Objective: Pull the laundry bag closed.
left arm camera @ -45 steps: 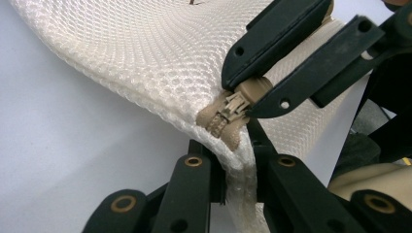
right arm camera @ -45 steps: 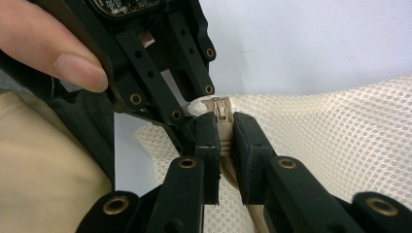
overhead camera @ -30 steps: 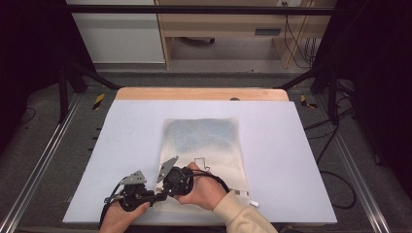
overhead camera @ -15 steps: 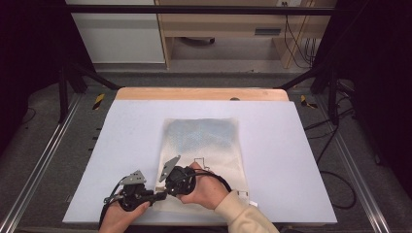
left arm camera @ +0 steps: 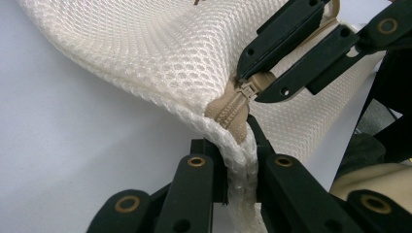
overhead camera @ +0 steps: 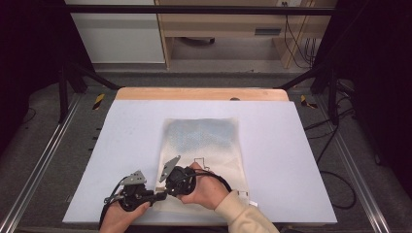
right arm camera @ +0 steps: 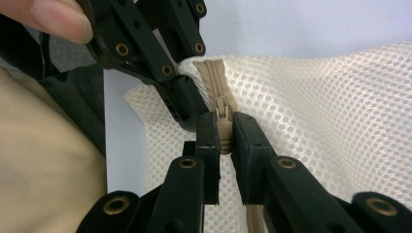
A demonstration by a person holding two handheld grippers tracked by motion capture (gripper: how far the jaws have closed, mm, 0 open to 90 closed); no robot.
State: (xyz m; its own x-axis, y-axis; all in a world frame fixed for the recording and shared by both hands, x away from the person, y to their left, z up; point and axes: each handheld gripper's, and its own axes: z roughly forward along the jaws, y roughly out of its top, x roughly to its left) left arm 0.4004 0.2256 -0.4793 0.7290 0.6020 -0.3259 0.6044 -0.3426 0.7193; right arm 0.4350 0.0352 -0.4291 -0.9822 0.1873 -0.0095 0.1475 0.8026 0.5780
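A cream mesh bag with something blue-patterned inside lies flat on the white table. Both grippers meet at its near left corner. My left gripper is shut on the bag's corner seam, just below the end of the tan zipper. My right gripper is shut on the zipper pull, its jaws pressed on both sides of it. In the left gripper view the right gripper comes in from the upper right. In the right gripper view the left gripper reaches in from the upper left.
A wooden strip runs along the table's far edge. Metal rails flank the table. Beyond it stand a white cabinet and a wooden shelf unit. Cables lie on the floor at the right.
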